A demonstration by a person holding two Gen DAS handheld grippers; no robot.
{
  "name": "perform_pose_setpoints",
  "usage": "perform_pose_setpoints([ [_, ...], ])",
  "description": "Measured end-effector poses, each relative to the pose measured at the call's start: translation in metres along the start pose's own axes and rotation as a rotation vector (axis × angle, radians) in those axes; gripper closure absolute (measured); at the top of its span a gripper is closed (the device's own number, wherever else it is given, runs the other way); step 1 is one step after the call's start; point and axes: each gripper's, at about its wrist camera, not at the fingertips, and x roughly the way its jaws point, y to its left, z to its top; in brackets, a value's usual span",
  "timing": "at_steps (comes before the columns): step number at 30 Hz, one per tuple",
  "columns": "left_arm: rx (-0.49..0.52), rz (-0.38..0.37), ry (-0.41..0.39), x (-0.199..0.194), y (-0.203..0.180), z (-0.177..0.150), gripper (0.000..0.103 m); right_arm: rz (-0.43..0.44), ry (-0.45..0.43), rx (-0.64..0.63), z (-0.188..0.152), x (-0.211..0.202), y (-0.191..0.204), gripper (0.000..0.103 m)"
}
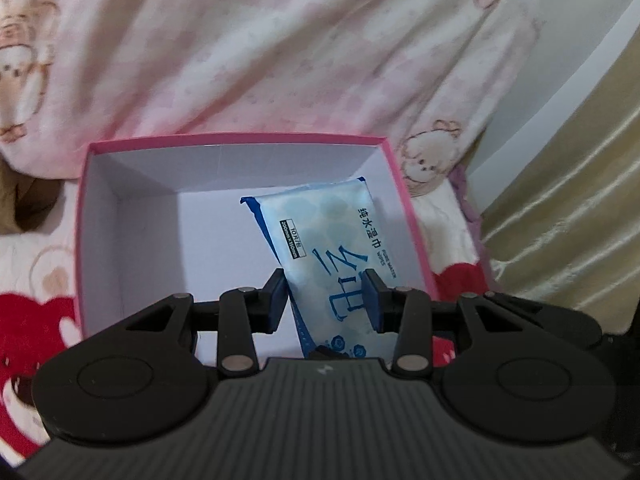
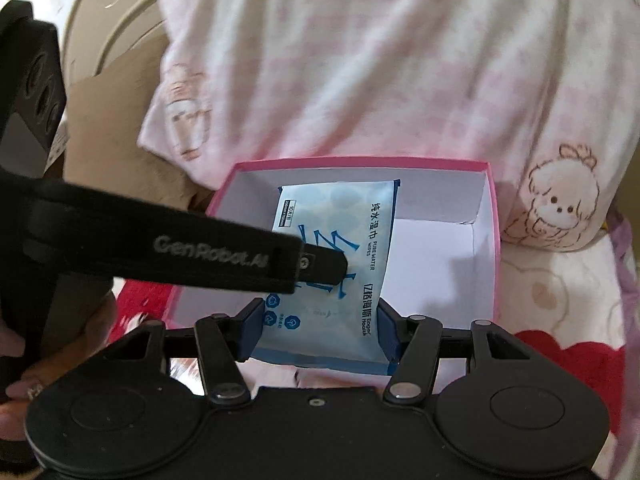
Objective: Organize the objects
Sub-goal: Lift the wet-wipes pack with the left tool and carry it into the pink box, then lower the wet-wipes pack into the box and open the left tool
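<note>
Wipes pack [image 1: 320, 236] tilts over the pink box [image 1: 82, 240] with white walls, both grippers clamped on it — left gripper [image 1: 326, 300] jaws narrow across its width, right gripper [image 2: 320, 330] jaws wider at its near end. Underneath, a bed [image 1: 36, 312] with red-bear cover and pink blanket [image 1: 260, 40]; gold curtain [image 1: 568, 208] beside.

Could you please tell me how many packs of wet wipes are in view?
1: the light blue plastic wipes pack, gripped by both grippers over the pink cardboard box.
</note>
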Motion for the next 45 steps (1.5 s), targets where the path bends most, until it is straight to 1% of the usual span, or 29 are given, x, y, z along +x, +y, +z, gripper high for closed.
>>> perform_pose_setpoints([
  [3, -0.039, -0.012, 0.031, 0.028, 0.013, 0.01, 0.066, -0.007, 0.011, 0.038, 0.002, 0.025, -0.015, 0.042],
  [6, -0.052, -0.026, 0.054, 0.052, 0.024, 0.017, 0.065, -0.033, 0.031, 0.052, 0.006, 0.047, -0.023, 0.042],
  [9, -0.071, -0.023, 0.08, 0.071, 0.034, 0.023, 0.065, -0.038, 0.058, 0.071, 0.011, 0.068, -0.029, 0.042],
  [11, -0.09, -0.028, 0.099, 0.082, 0.04, 0.028, 0.065, -0.061, 0.072, 0.075, 0.015, 0.08, -0.032, 0.043],
  [14, -0.108, -0.041, 0.128, 0.094, 0.045, 0.033, 0.065, -0.121, 0.092, 0.035, 0.018, 0.092, -0.029, 0.043],
  [16, -0.106, -0.041, 0.13, 0.098, 0.044, 0.033, 0.065, -0.14, 0.105, 0.004, 0.021, 0.095, -0.028, 0.043],
  [18, -0.112, -0.056, 0.132, 0.1, 0.044, 0.032, 0.065, -0.156, 0.116, -0.025, 0.022, 0.098, -0.027, 0.043],
  [21, -0.131, -0.072, 0.145, 0.106, 0.048, 0.032, 0.068, -0.186, 0.14, -0.055, 0.023, 0.107, -0.028, 0.043],
  [24, -0.157, -0.064, 0.161, 0.115, 0.053, 0.031, 0.069, -0.204, 0.176, -0.076, 0.024, 0.12, -0.024, 0.043],
  [27, -0.194, -0.068, 0.203, 0.123, 0.064, 0.032, 0.07, -0.205, 0.24, -0.131, 0.026, 0.134, -0.015, 0.043],
  [29, -0.209, -0.07, 0.203, 0.124, 0.07, 0.033, 0.07, -0.192, 0.259, -0.15, 0.029, 0.14, -0.015, 0.042],
  [31, -0.205, -0.05, 0.199, 0.123, 0.072, 0.035, 0.073, -0.172, 0.273, -0.137, 0.032, 0.144, -0.02, 0.041],
  [32, -0.197, -0.033, 0.198, 0.123, 0.071, 0.036, 0.076, -0.173, 0.271, -0.123, 0.033, 0.144, -0.022, 0.038],
  [34, -0.172, 0.028, 0.195, 0.124, 0.067, 0.036, 0.077, -0.173, 0.26, -0.131, 0.031, 0.139, -0.023, 0.032],
  [35, -0.151, 0.064, 0.192, 0.125, 0.064, 0.037, 0.077, -0.178, 0.253, -0.141, 0.029, 0.134, -0.022, 0.03],
  [36, -0.136, 0.084, 0.191, 0.126, 0.061, 0.034, 0.077, -0.17, 0.252, -0.146, 0.027, 0.13, -0.022, 0.03],
  [37, -0.136, 0.087, 0.196, 0.126, 0.06, 0.032, 0.077, -0.153, 0.248, -0.145, 0.025, 0.125, -0.022, 0.031],
  [38, -0.144, 0.083, 0.199, 0.128, 0.061, 0.032, 0.077, -0.133, 0.246, -0.145, 0.022, 0.121, -0.023, 0.034],
  [39, -0.15, 0.079, 0.2, 0.13, 0.06, 0.033, 0.077, -0.119, 0.247, -0.152, 0.019, 0.119, -0.024, 0.047],
  [40, -0.153, 0.078, 0.2, 0.13, 0.059, 0.033, 0.077, -0.108, 0.252, -0.159, 0.017, 0.119, -0.025, 0.054],
  [41, -0.151, 0.078, 0.199, 0.131, 0.057, 0.03, 0.076, -0.095, 0.258, -0.167, 0.014, 0.119, -0.027, 0.063],
  [42, -0.149, 0.08, 0.198, 0.132, 0.055, 0.032, 0.076, -0.092, 0.264, -0.172, 0.012, 0.121, -0.027, 0.075],
  [43, -0.145, 0.087, 0.199, 0.133, 0.052, 0.033, 0.076, -0.091, 0.27, -0.175, 0.011, 0.122, -0.028, 0.081],
  [45, -0.15, 0.09, 0.201, 0.136, 0.047, 0.035, 0.077, -0.074, 0.278, -0.188, 0.007, 0.126, -0.028, 0.086],
])
